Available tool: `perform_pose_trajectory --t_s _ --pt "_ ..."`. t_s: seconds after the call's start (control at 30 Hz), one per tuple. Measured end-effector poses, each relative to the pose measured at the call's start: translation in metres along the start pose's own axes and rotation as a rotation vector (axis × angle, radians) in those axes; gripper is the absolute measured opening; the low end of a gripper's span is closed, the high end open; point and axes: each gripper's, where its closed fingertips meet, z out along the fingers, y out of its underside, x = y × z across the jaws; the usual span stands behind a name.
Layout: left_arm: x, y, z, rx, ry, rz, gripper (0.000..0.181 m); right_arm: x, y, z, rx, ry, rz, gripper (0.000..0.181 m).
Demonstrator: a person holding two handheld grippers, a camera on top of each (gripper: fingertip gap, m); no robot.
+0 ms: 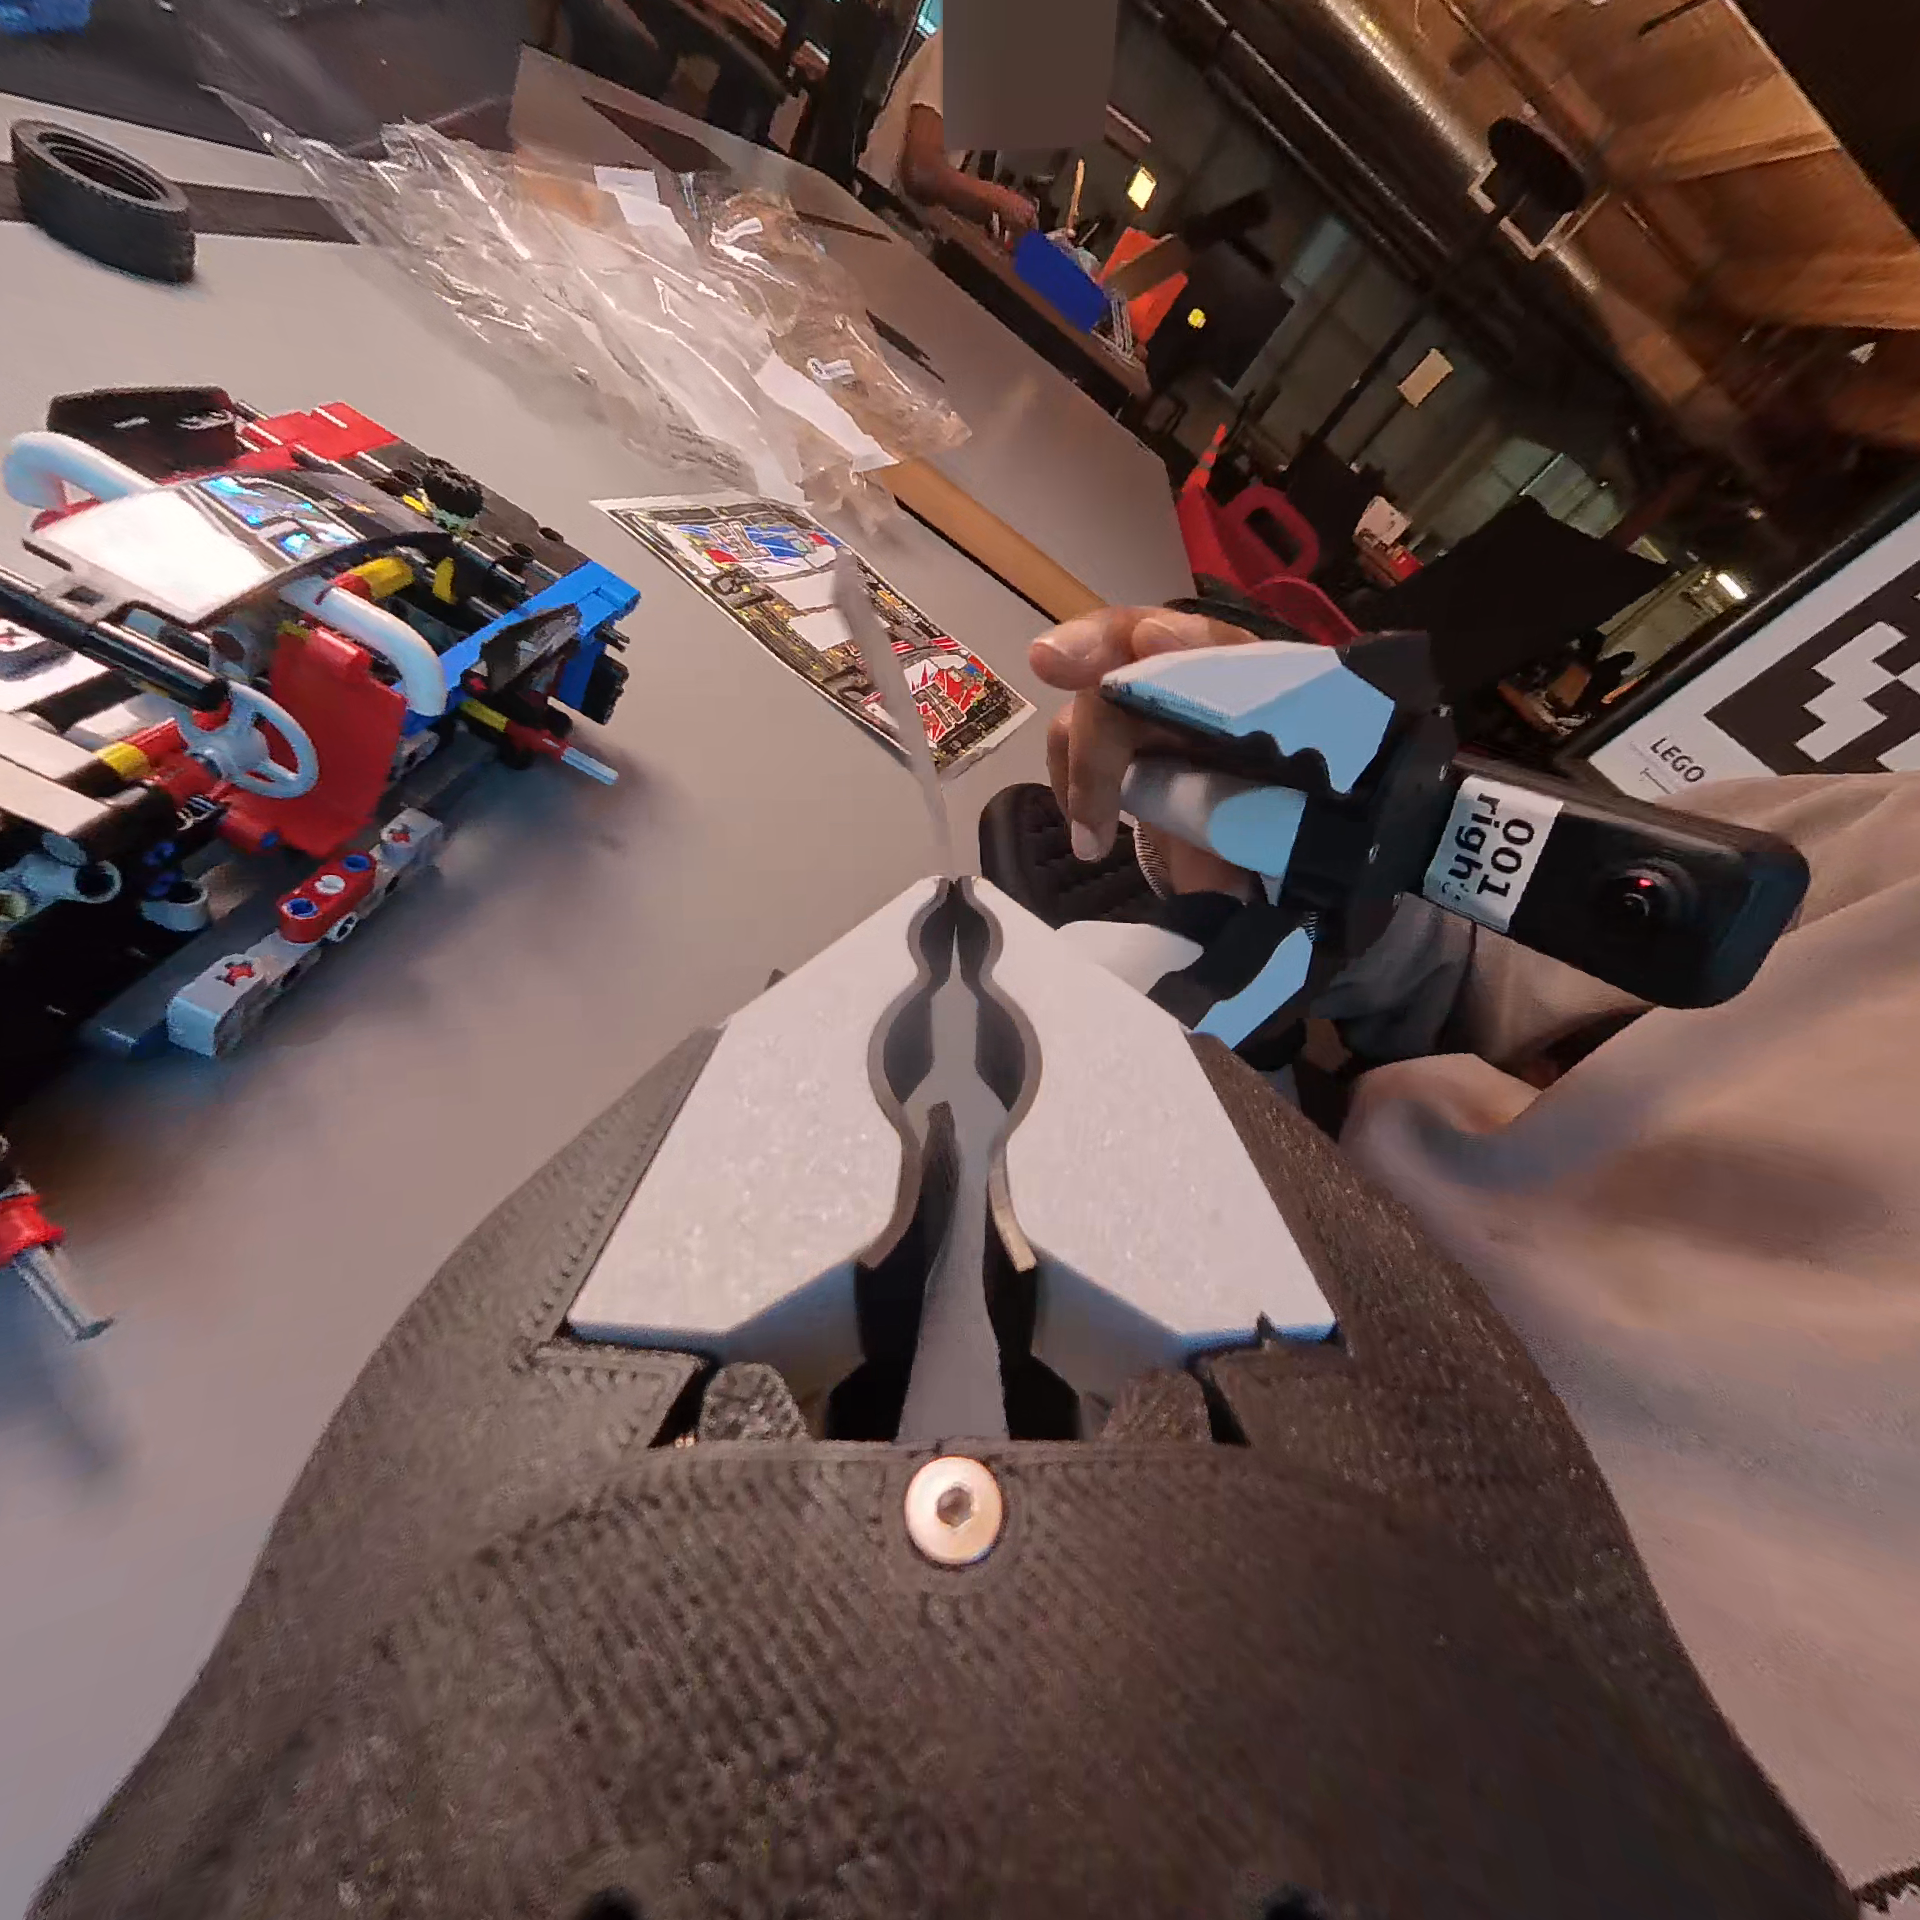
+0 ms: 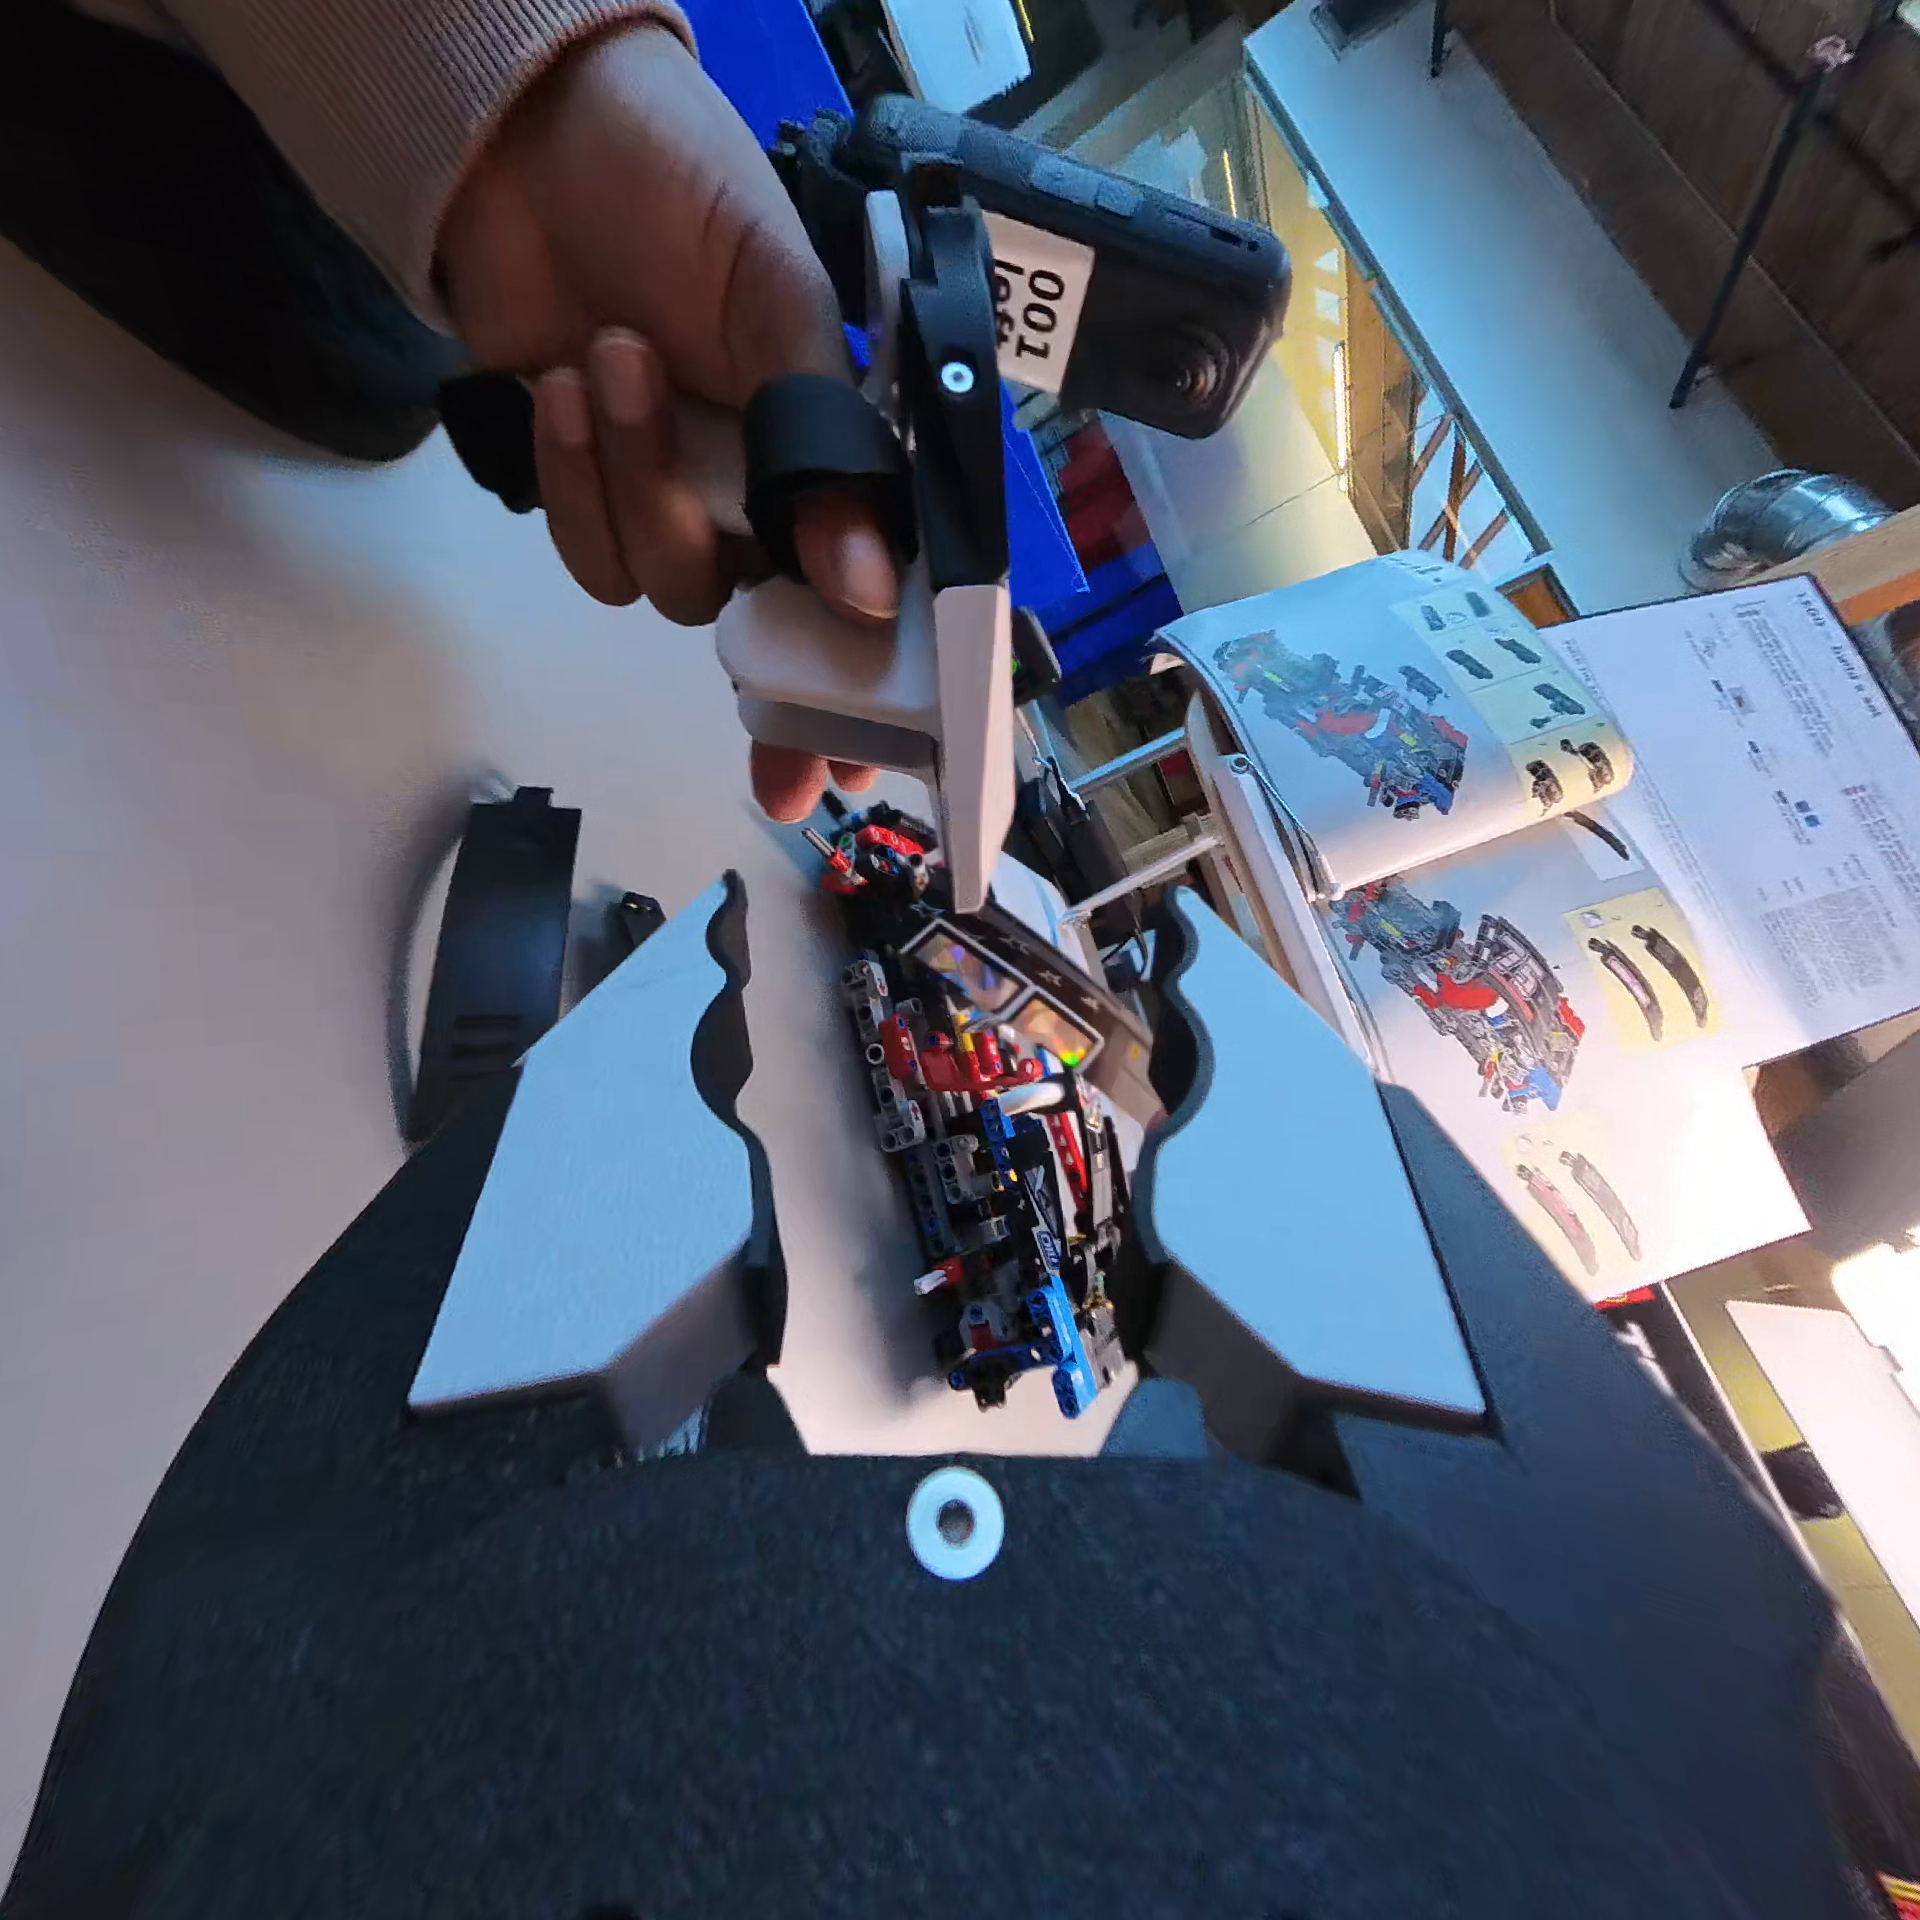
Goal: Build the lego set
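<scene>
The part-built lego car, in red, blue, black and white, stands on the grey table at the left. My left gripper is shut on a thin pale sticker strip that rises edge-on from its tips. The sticker sheet lies just behind it. My right gripper is open and empty above the car, which shows between its fingers. The left gripper hangs over the car's far end there. The right gripper, held in a hand, shows to the right in the left wrist view.
Empty clear plastic bags and a black tyre lie at the back of the table. Black curved panels lie left of the car. An open instruction booklet stands propped to the right. A person is in the background.
</scene>
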Motion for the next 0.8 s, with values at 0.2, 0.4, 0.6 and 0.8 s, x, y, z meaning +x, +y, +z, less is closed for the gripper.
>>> perform_pose_trajectory --t_s 0.2,0.4,0.6,0.8 --pt "0.029 0.005 -0.018 -0.135 0.206 0.176 0.0 0.041 0.005 -0.014 0.139 -0.178 0.718 0.06" --pt "0.039 0.018 -0.034 -0.27 0.294 0.273 0.0 0.035 -0.001 -0.039 0.332 -0.726 1.289 0.025" --pt "0.03 0.026 -0.034 -0.317 0.273 0.262 0.0 0.018 0.001 -0.03 0.277 -0.75 1.251 0.017" --pt "0.025 0.03 -0.033 -0.339 0.262 0.257 0.0 0.013 0.008 -0.025 0.241 -0.728 1.24 0.004"
